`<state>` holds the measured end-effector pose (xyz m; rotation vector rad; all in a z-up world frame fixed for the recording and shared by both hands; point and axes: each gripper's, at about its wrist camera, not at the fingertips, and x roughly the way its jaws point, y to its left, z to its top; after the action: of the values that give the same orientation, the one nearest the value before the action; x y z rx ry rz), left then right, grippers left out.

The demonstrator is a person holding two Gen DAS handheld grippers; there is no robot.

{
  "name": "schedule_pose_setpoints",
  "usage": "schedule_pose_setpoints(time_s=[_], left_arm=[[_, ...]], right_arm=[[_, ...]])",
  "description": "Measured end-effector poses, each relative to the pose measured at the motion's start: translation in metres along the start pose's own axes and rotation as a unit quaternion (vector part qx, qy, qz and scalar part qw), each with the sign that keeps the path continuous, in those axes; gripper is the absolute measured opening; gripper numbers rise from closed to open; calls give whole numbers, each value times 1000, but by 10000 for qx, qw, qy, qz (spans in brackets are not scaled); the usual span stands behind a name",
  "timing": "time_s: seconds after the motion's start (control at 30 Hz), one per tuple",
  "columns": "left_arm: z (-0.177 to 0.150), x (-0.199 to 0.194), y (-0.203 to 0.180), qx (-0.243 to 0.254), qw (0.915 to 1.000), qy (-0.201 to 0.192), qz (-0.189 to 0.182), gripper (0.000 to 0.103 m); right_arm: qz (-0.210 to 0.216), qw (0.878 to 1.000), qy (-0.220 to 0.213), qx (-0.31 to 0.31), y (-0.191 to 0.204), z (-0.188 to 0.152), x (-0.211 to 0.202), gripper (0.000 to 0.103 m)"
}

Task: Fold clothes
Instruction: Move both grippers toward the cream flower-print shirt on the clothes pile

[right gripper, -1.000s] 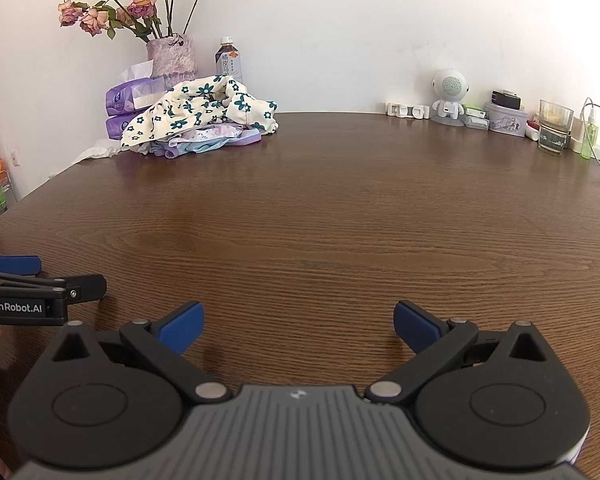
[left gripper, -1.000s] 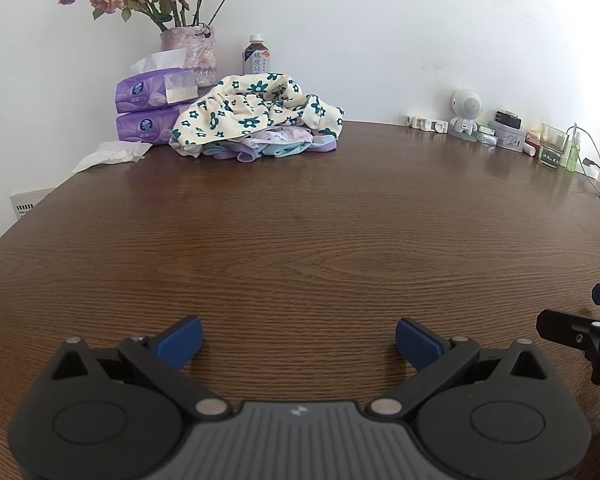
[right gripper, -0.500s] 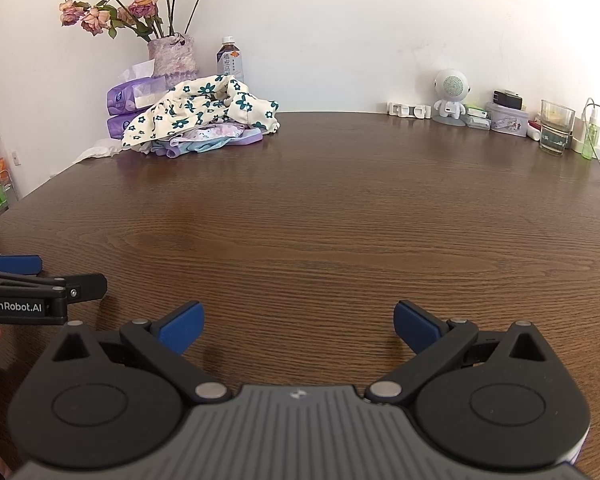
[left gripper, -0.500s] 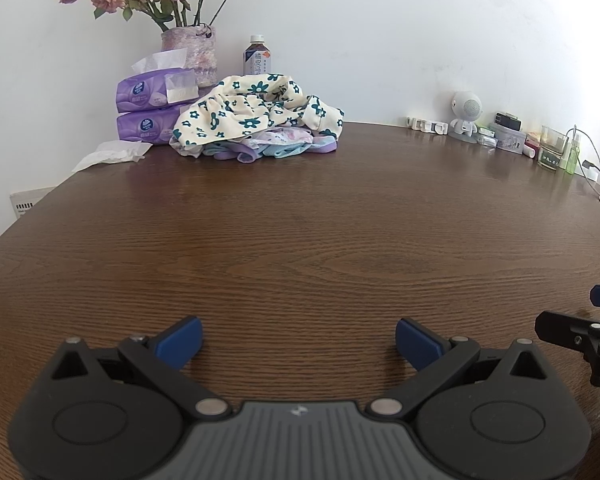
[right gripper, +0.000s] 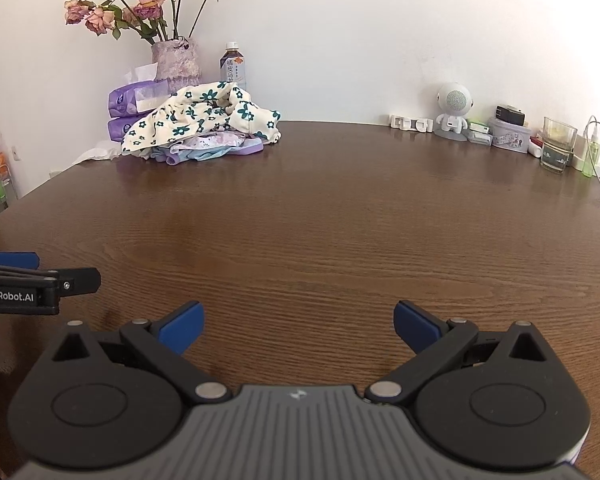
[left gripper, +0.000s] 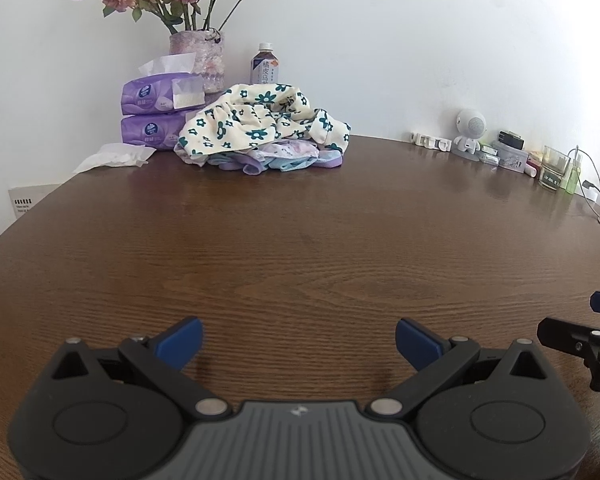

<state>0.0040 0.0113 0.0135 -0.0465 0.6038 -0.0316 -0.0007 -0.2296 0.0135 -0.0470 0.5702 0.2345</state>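
Both grippers hovered low over the near part of the dark wooden table [left gripper: 300, 240], the left gripper [left gripper: 298, 338] and the right gripper [right gripper: 296, 322] each with its blue-padded jaws spread wide and grasping nothing. The pile of clothes [left gripper: 260, 132], a cream floral garment lying on top of lilac and pale blue pieces, sat at the far left edge of the table, well apart from both grippers. It lay just in front of two stacked purple tissue packs [left gripper: 160, 120], a vase of dried roses [left gripper: 198, 56] and a drink bottle [left gripper: 265, 66].

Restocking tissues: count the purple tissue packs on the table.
2: one purple tissue pack stacked on another purple tissue pack, left of the floral clothes pile. More may hide behind the pile.
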Motion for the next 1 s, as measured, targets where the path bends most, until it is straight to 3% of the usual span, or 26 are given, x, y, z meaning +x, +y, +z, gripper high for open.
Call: schedule_pose_setpoints(time_s=[0.57,1.0], left_arm=[[62,10,16,-14,9990,-418,150,103],[134,48,34,103,9967,-689,413,103]], right_arm=[[399,9987,-232,-226,6,70,24,103],[483,9970,-342,-490,24,133,88,103]])
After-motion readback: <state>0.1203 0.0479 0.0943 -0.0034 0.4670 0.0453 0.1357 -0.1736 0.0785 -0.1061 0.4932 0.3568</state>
